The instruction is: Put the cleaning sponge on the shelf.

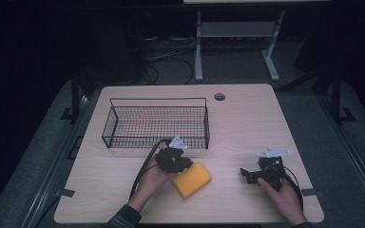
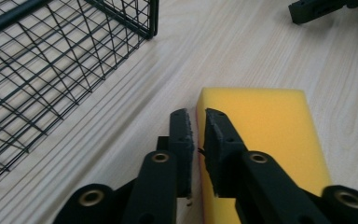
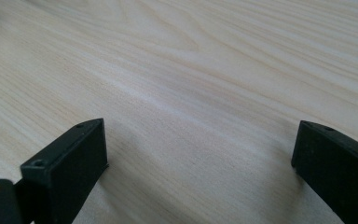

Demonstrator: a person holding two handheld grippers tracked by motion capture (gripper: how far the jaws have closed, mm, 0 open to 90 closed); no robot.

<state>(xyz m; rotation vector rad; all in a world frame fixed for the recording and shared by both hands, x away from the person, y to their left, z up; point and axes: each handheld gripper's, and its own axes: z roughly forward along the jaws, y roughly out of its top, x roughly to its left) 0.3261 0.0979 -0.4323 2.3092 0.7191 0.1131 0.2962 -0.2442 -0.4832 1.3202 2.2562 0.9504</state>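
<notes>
A yellow sponge lies flat on the wooden table, in front of the wire basket. My left gripper is at the sponge's near-left edge. In the left gripper view its jaws are shut to a thin slit right over the left edge of the sponge, with nothing visibly pinched between them. My right gripper rests low over bare table to the right of the sponge, jaws pointing left. The right gripper view shows it wide open above plain wood.
The black wire basket stands empty behind the left gripper, close to its left side. The other gripper's jaw shows at the top right of the left gripper view. A round cable hole sits near the table's far edge.
</notes>
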